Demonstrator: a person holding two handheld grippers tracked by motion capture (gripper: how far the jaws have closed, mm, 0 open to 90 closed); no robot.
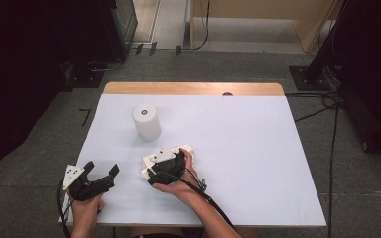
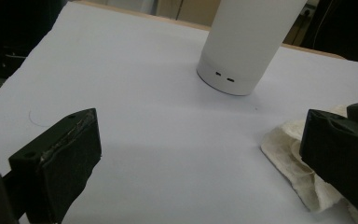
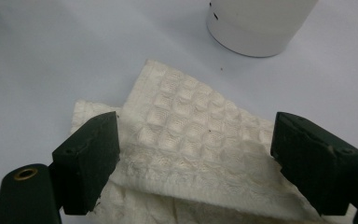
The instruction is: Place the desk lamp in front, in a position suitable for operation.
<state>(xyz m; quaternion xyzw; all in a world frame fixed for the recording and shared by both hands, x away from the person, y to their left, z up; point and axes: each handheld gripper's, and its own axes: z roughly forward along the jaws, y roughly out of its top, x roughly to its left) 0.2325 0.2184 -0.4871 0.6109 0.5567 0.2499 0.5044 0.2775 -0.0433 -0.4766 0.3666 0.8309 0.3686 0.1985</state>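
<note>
A white cylinder point(image 1: 146, 121) is standing upright on the bench point(image 1: 248, 148), toward its far left. Black cables point(image 1: 327, 106) are lying across the grey floor point(image 1: 228, 67) beyond

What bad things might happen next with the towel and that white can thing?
1. The right claw is open over the folded cream cloth; if it closes now it may pinch only the top layer, so the fold could fall open.
2. The white cylinder stands upright just beyond the cloth. Pushing or dragging the cloth forward could bump and tip it.
3. The left claw is open beside the cloth's edge and might snag it.
</note>
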